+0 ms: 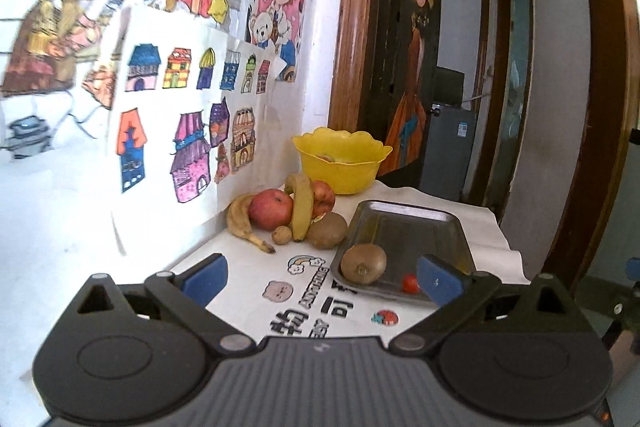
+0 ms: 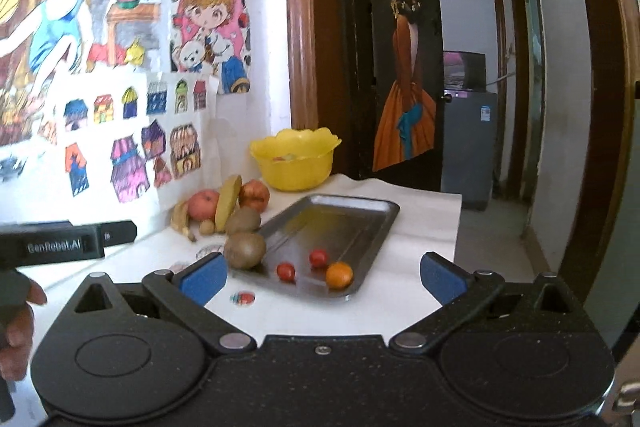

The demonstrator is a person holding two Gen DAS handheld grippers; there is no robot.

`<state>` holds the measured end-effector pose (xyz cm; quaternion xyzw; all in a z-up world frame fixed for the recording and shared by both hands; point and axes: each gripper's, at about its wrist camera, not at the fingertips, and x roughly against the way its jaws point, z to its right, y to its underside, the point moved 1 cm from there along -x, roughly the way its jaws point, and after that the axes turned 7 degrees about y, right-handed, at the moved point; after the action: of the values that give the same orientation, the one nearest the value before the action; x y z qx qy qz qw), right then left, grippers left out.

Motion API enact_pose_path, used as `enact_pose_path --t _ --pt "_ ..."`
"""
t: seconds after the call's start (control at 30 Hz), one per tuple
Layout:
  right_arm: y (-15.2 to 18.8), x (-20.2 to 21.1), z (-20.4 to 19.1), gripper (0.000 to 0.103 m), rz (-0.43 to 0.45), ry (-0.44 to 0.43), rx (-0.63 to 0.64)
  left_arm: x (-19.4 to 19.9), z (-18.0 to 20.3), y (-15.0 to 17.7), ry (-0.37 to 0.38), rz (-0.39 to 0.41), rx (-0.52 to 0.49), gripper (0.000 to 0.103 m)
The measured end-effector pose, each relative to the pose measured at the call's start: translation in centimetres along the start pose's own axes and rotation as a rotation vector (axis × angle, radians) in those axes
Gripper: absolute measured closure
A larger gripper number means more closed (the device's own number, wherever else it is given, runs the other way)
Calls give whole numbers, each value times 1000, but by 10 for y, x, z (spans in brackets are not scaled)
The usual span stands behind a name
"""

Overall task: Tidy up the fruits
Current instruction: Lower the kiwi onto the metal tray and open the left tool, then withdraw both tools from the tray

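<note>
Fruit sits in three places on the white table (image 2: 420,211). Far left against the wall: a pile with a brown banana (image 1: 242,223), two apples (image 1: 272,209), a yellow banana (image 1: 302,207) leaning across them, a small kiwi (image 1: 282,235) and a bigger kiwi (image 1: 328,230). Behind the pile, the yellow bowl (image 1: 340,163) holds something, too small to tell what. To the right, the metal tray (image 2: 344,211): one kiwi (image 2: 245,250) sits at its near-left corner, apparently on the rim, plus two cherry tomatoes (image 2: 285,271) and a small orange (image 2: 339,274) near the front edge. Left gripper (image 1: 320,277) has its fingers spread wide, empty, hovering short of the tray with the rim kiwi and one tomato between its tips. Right gripper (image 2: 322,275) is likewise wide apart and empty, aimed at the tray's front. Risks, as I read it: the rim kiwi looks poorly seated, so a nudge from a finger could roll it off onto the table; the tomatoes and orange are round on slick metal and could skate away under a one-sided touch; pulling the leaning banana first could let the apples roll. Both grippers point at the same tray end, so they could clash.
</note>
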<state>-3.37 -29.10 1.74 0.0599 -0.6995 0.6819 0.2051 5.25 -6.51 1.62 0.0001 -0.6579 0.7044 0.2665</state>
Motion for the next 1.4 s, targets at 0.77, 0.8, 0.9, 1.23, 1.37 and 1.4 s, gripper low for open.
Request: enact_pose_path --t 0.77,0.8,0.9,1.23,1.37,1.4 --pt "29 66 -36 1 -29 -76 14 76 -12 44 -84 -54 -2 1" --pt "29 67 -38 1 -30 -82 15 79 -13 45 -88 -52 2 1" --pt "30 65 -42 1 -34 -96 14 82 -17 46 -103 -54 7 1" --pt "29 21 -43 1 -80 -118 -6 44 -28 36 -155 -121 -7 1" --pt "26 -18 -37 1 -90 -162 -59 -1 -32 32 -182 -174 -24 1" --pt "26 -29 -35 1 -88 -187 -82 -16 -34 31 -193 -196 -26 1"
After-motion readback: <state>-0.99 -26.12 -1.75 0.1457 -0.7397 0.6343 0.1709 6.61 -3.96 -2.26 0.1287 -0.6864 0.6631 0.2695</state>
